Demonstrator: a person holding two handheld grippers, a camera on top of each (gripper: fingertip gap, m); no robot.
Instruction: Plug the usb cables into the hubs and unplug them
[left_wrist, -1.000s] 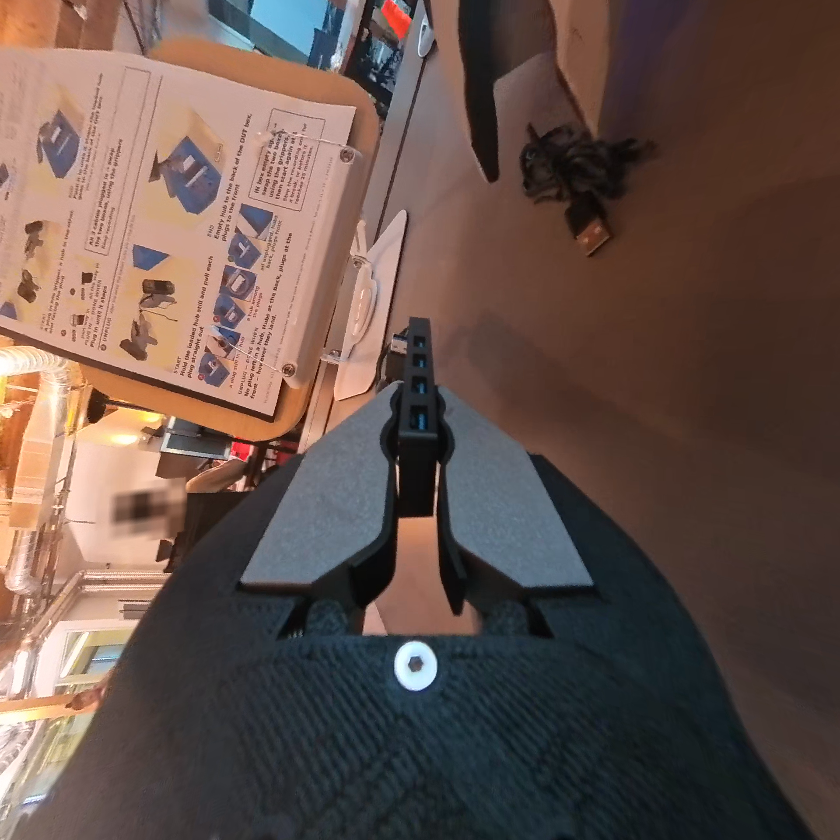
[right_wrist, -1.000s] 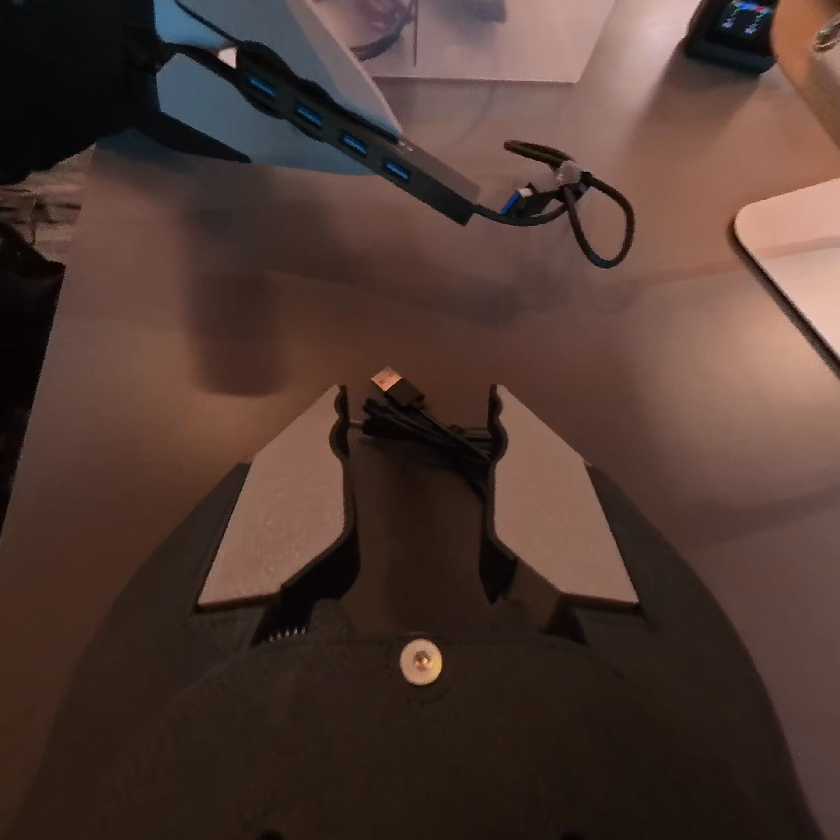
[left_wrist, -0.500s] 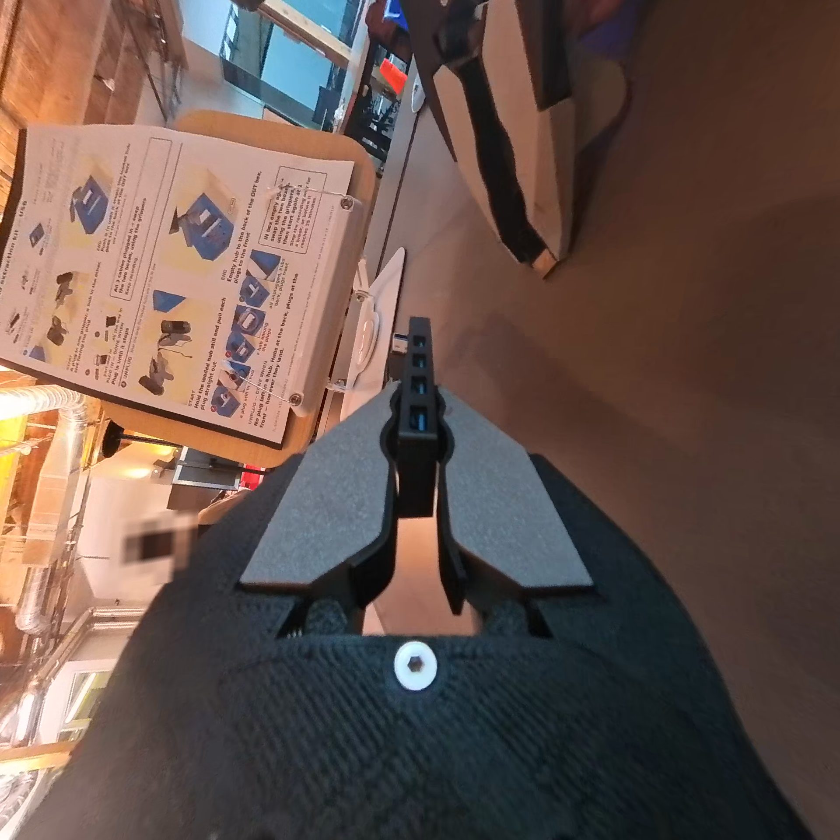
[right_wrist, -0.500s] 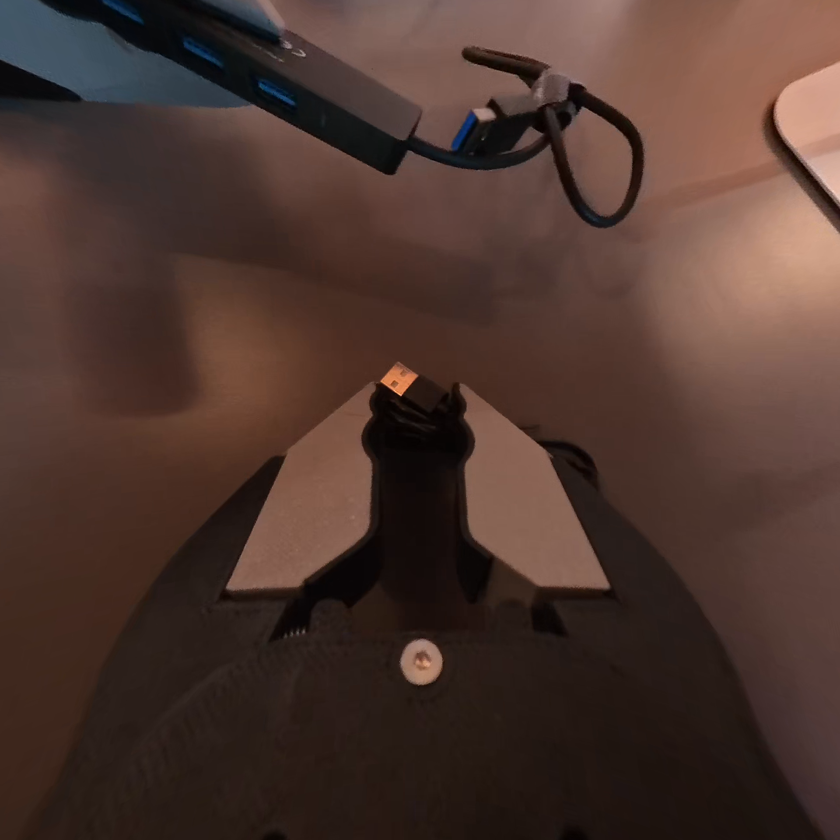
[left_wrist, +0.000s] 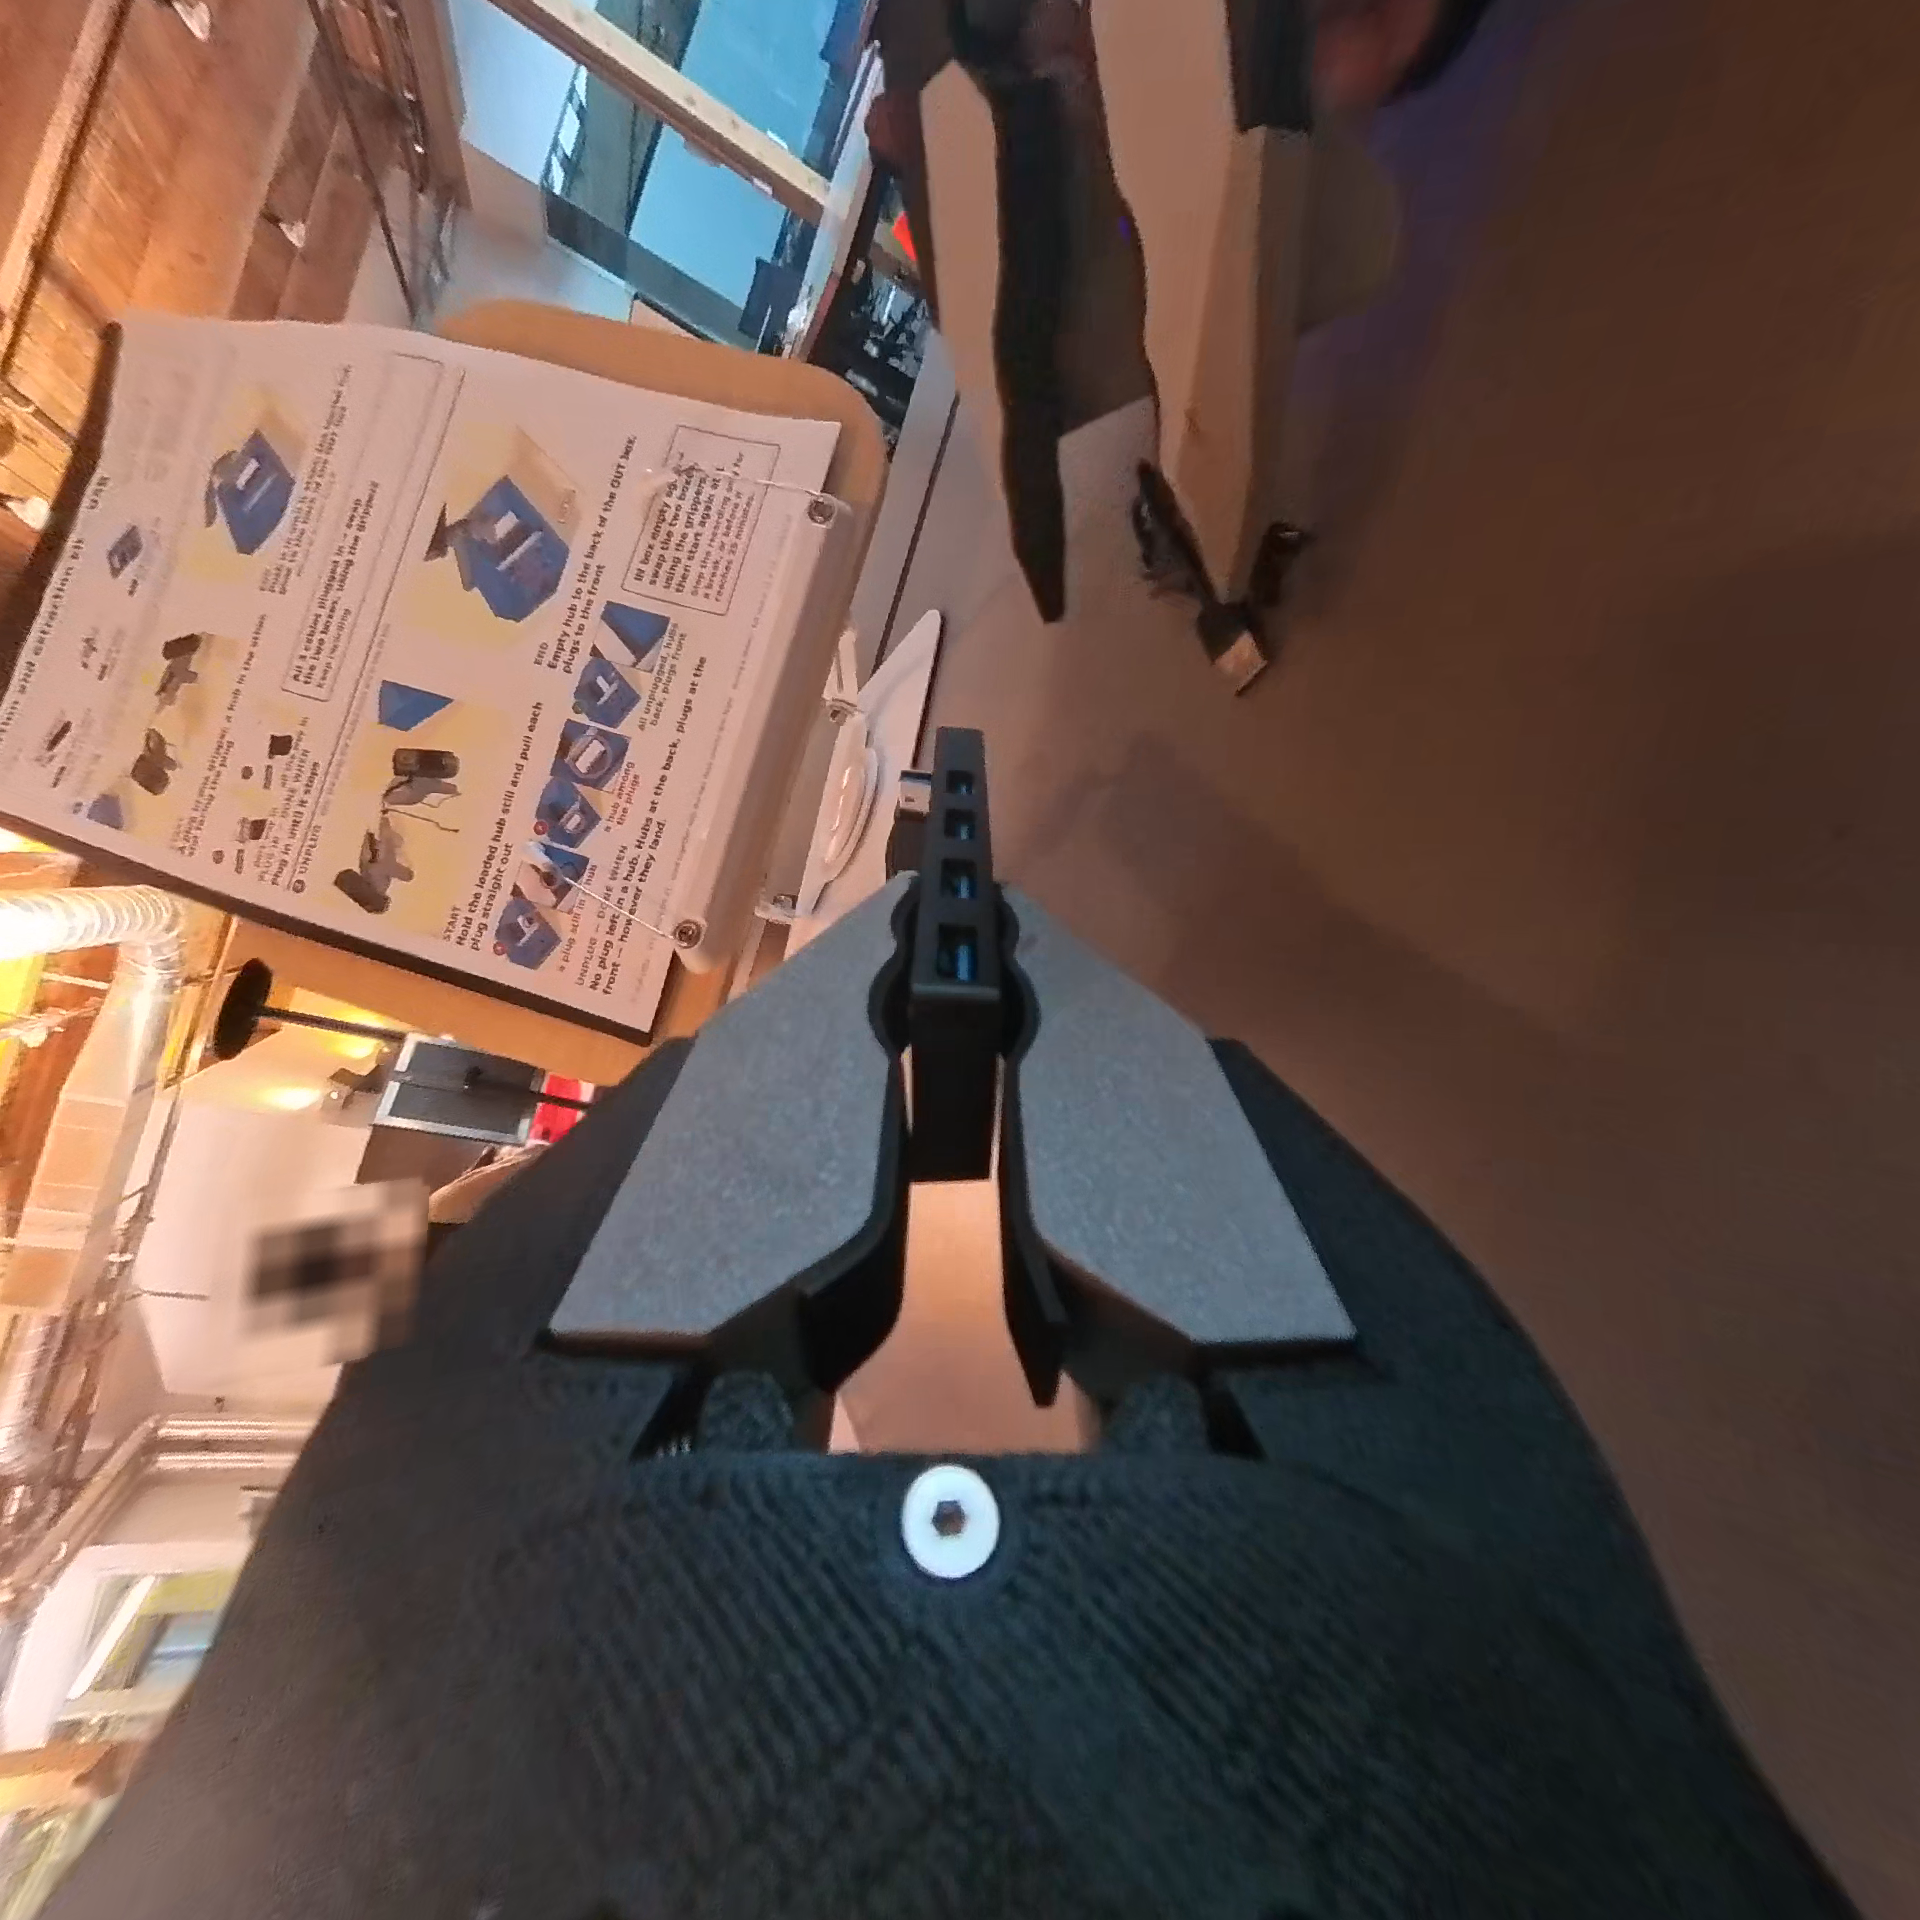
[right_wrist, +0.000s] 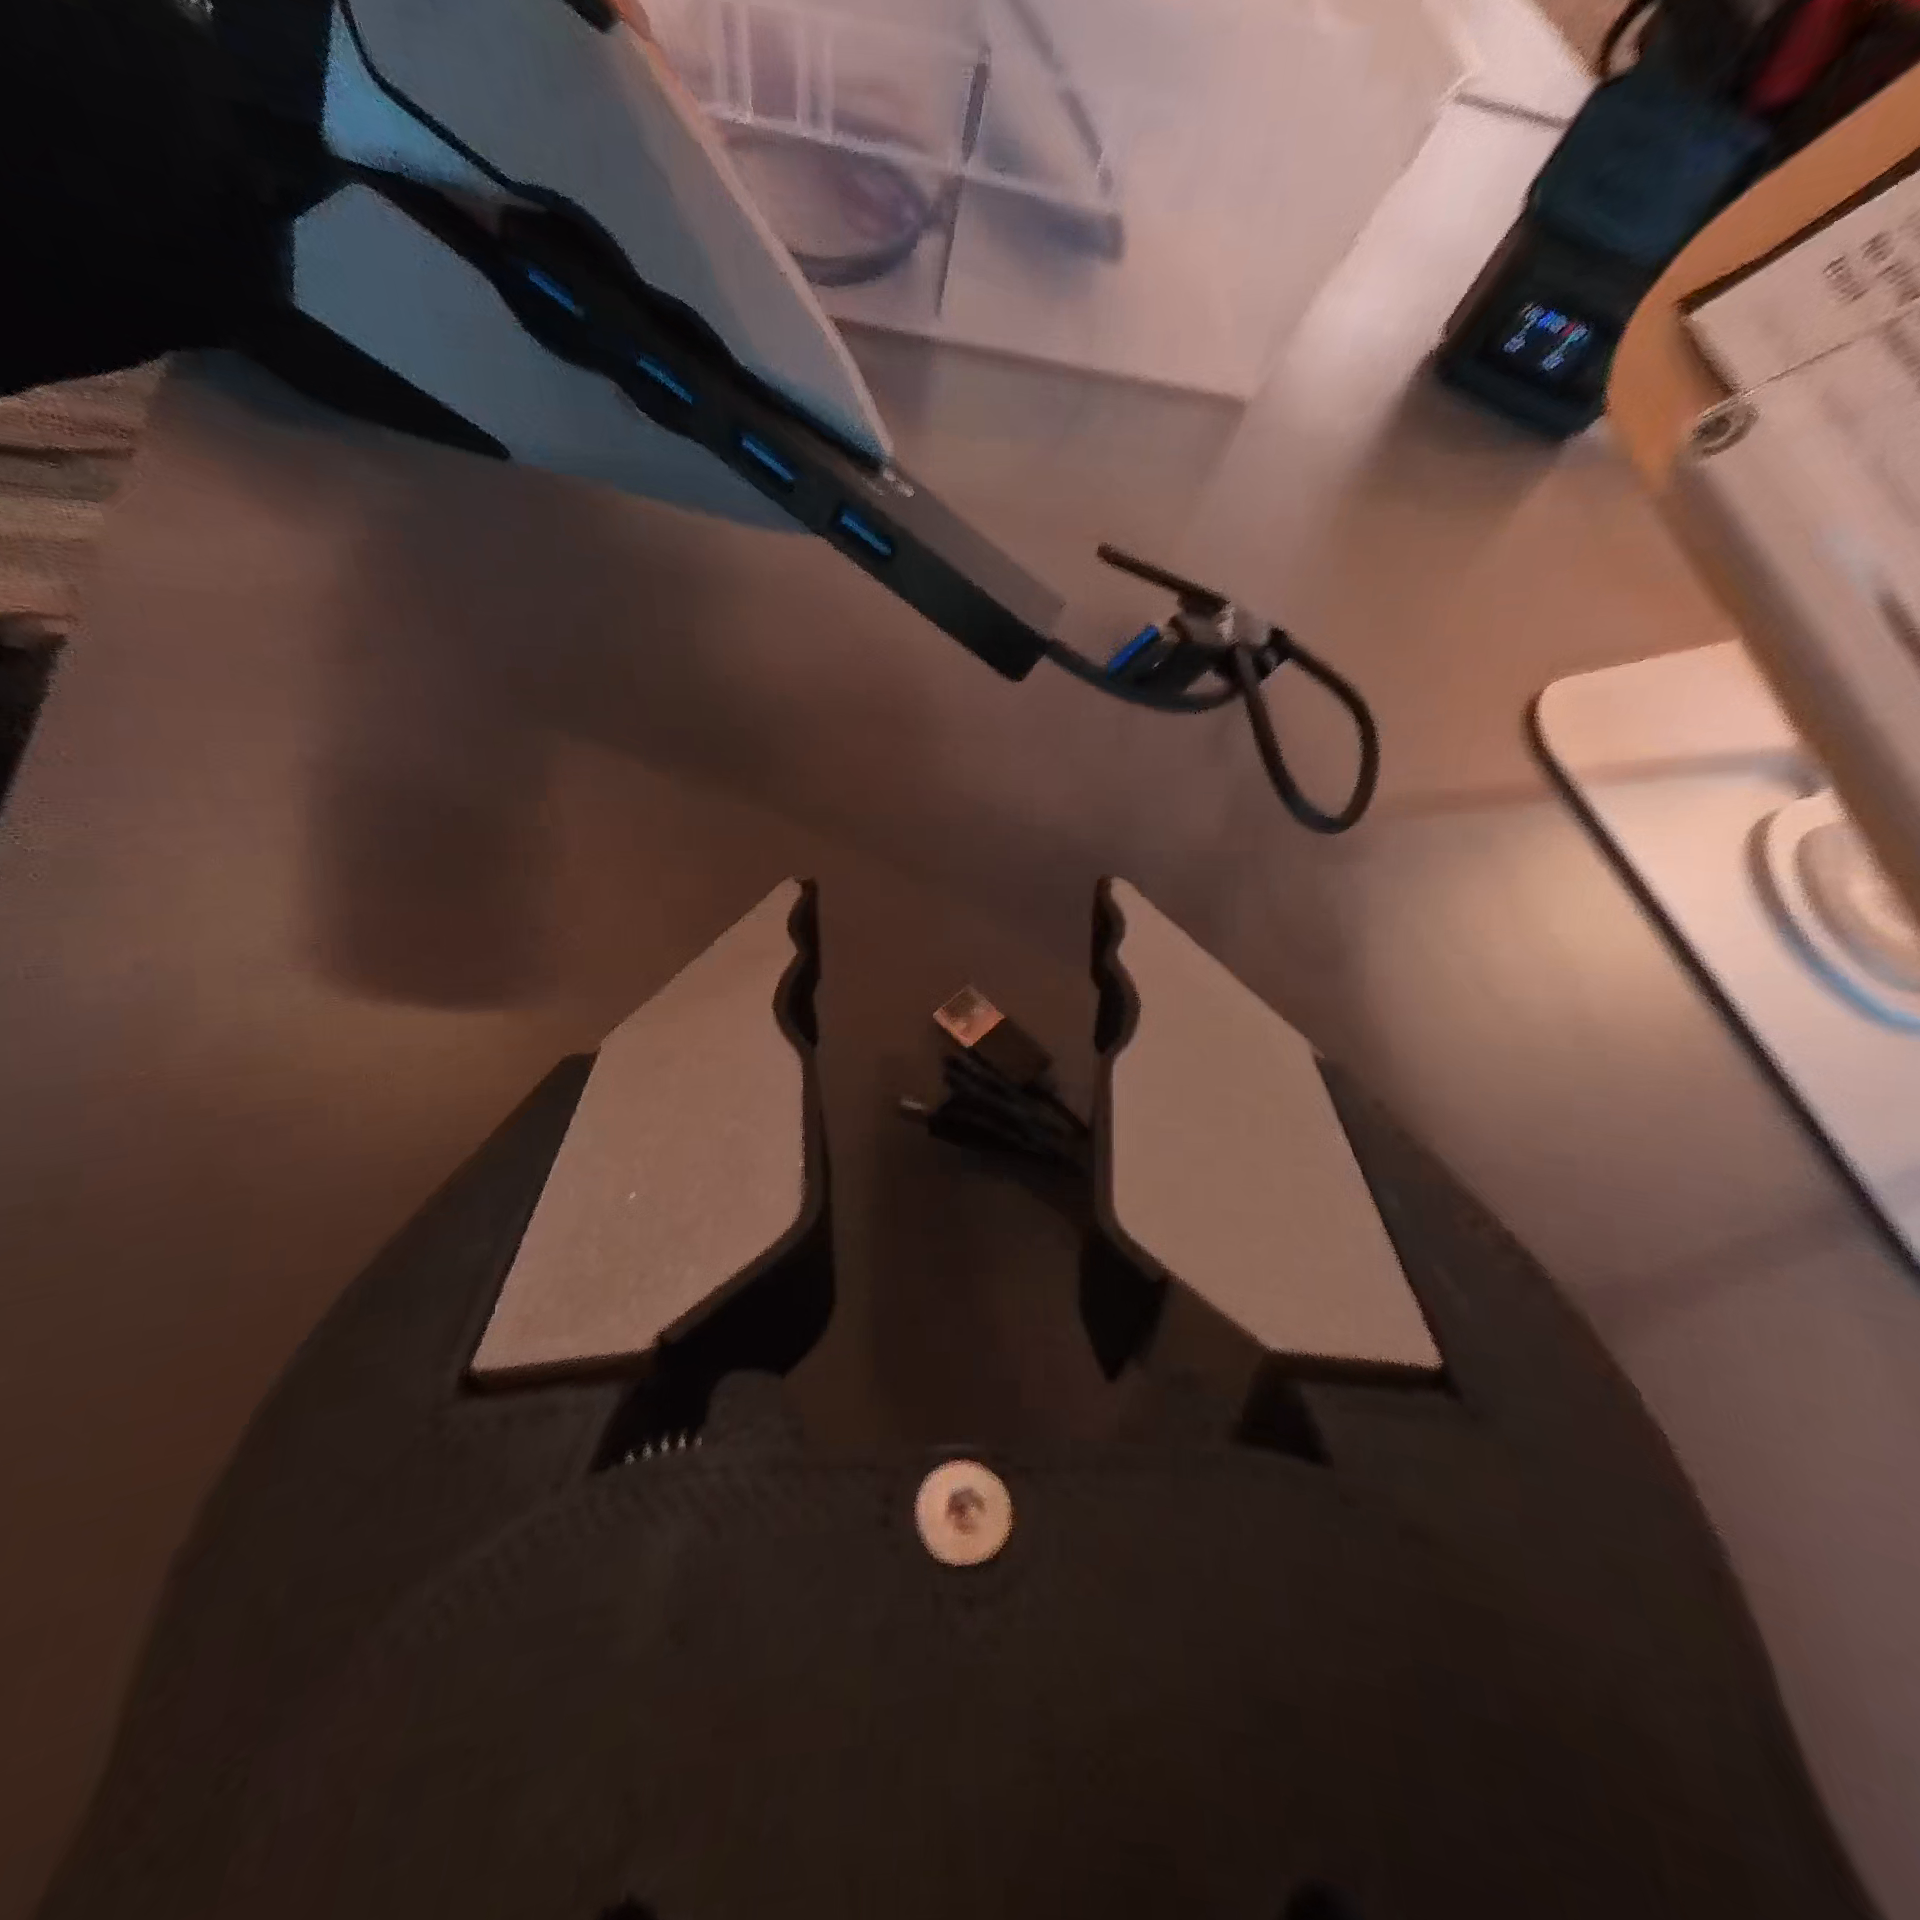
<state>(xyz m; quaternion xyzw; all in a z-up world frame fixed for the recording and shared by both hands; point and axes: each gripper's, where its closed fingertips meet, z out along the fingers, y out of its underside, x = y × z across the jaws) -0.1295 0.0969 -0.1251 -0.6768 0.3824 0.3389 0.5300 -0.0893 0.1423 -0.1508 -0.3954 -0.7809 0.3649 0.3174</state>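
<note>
My left gripper (left_wrist: 954, 935) is shut on a black USB hub (left_wrist: 961, 810) with several blue ports, held on edge above the brown table. In the right wrist view the hub (right_wrist: 935, 566) juts out of the left gripper (right_wrist: 582, 301) at the upper left, with its own short cable looped (right_wrist: 1309, 727) off its far end. My right gripper (right_wrist: 956, 904) is open above the table. A bundled black USB cable (right_wrist: 992, 1081) with a metal plug lies on the table between its fingers, untouched. The left wrist view shows that cable (left_wrist: 1231, 634) below the right gripper (left_wrist: 1143, 343).
An instruction sheet on a board (left_wrist: 416, 644) stands on a white base (right_wrist: 1704, 831) at the right of the right wrist view. A clear plastic box (right_wrist: 987, 156) and a small black device with a lit screen (right_wrist: 1548, 332) sit at the back. The grippers' ends are close to 7 centimetres from one another.
Half a second ago my right gripper's fingers were closed in around the cable's plug. Now they are spread and pulled back, and the cable lies on the table. The left gripper still holds the hub.
</note>
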